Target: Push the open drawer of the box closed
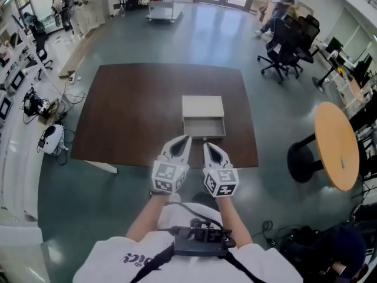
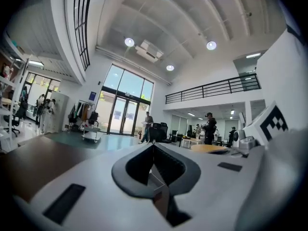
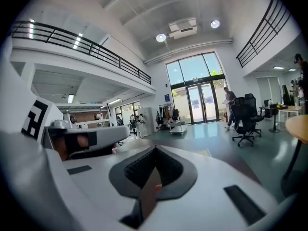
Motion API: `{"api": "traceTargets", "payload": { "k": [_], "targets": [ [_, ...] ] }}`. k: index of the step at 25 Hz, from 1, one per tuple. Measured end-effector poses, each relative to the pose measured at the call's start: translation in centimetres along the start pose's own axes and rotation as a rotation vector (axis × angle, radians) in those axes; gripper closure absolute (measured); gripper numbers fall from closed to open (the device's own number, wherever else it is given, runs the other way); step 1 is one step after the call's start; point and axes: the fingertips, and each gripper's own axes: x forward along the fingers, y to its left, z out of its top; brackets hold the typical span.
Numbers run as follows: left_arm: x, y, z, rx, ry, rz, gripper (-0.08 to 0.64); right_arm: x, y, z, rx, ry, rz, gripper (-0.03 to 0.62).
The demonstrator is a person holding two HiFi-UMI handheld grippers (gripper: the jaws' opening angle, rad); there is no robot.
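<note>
My left gripper [image 1: 186, 138] and right gripper [image 1: 207, 145] sit side by side, each with jaws pressed together on nothing. The box [image 1: 202, 106] stands on the table [image 1: 129, 111]. Its open drawer [image 1: 204, 127] faces me, with the front panel running crosswise just beyond the tips. The right gripper is nearer the panel's centre. Neither gripper view shows the drawer, so I cannot confirm contact.

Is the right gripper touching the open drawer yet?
Cannot tell. In the head view the right gripper, jaws shut, ends right by the front of the drawer, with no plain gap or contact. The right gripper view does not show the drawer.
</note>
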Motion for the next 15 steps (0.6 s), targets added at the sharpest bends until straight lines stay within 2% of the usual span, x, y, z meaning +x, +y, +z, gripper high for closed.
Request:
{"api": "traceTargets", "payload": {
  "k": [5, 15],
  "targets": [
    [2.0, 0.5, -3.1, -0.056, 0.073, -0.073, 0.551, 1.4, -2.8, -3.7, 0.046, 0.065, -0.079, 0.589],
    [8.2, 1.2, -4.9, -0.093, 0.13, -0.085, 0.551, 1.1, -12.4, -9.4, 0.329, 0.143, -0.166, 0.589]
  ]
}}
